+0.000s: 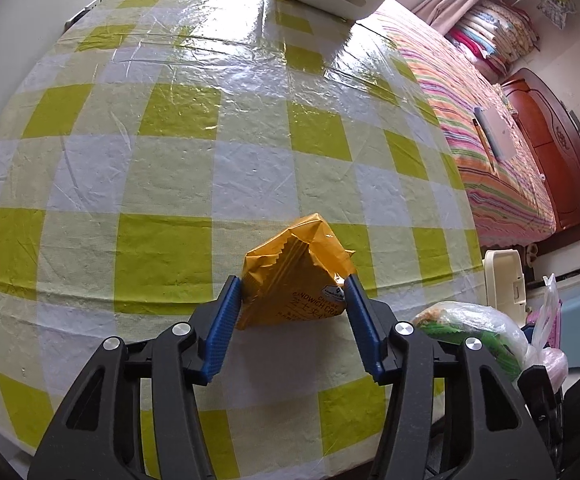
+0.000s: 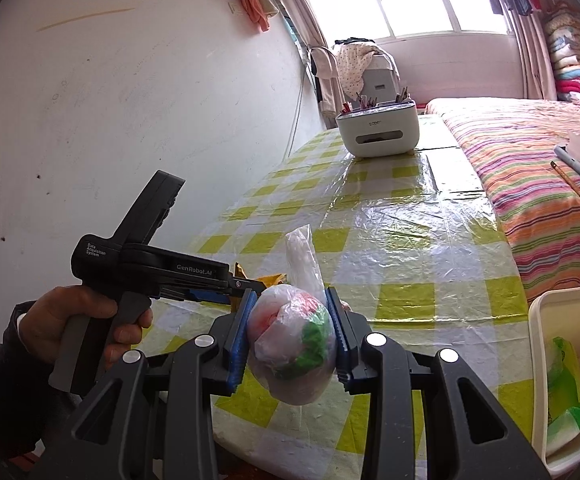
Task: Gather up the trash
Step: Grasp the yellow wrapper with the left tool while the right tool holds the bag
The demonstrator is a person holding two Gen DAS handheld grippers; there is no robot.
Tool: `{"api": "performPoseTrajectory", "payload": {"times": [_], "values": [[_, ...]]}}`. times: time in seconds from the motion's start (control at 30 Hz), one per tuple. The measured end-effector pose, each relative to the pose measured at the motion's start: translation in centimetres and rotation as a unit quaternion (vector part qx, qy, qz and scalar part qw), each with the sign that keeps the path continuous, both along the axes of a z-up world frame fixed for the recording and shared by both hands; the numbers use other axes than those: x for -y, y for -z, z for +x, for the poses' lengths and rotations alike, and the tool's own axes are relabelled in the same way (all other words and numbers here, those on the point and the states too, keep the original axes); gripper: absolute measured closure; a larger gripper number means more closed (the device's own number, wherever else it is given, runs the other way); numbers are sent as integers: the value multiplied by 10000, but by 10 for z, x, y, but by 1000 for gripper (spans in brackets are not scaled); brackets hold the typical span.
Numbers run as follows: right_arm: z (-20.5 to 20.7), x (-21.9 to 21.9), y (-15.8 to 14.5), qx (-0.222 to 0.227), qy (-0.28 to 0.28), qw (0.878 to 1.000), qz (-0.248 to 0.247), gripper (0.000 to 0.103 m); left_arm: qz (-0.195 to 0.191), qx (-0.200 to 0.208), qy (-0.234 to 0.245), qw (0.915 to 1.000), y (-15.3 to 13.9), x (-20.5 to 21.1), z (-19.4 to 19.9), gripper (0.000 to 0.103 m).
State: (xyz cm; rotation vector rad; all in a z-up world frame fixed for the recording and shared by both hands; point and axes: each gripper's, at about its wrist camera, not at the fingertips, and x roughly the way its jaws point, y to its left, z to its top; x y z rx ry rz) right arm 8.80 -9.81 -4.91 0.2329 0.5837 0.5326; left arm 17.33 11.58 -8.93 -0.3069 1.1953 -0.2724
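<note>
Left gripper angled steeply down over the crumpled orange cracker wrapper on the green-and-white checked plastic tablecloth; blue ribbed pads sit against both sides of it, so it looks pinched, though how firmly I can't tell. Straddling the wrapper's width gives the pads flat faces to bite. Right gripper is clamped on a knotted clear plastic bag of red and green scraps, held off the table so it stays collected while the other hand works. White plastic bin with a green liner sits at the table's near right edge, probably the drop point for both. Left hand grips the tool's handle.
</note>
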Motion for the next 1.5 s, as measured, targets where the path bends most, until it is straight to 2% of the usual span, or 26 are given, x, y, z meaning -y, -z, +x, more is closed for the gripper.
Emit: {"api": "performPoseTrajectory", "payload": {"times": [0.1,0.67,1.07,1.5], "values": [[1,7,-1,5,87,9999,84,69,-34,73,55,10000,-3,5,-1,55],[1,43,-6,115,603,9976,308,69,-50,632,488,9968,-36,53,-12,61],[-1,69,-5,185,931,9946,411,69,-158,809,718,9940,-49,81,-17,70],[-8,95,-4,237,1261,9905,490,69,-251,945,1004,9901,-61,115,-24,71]]}}
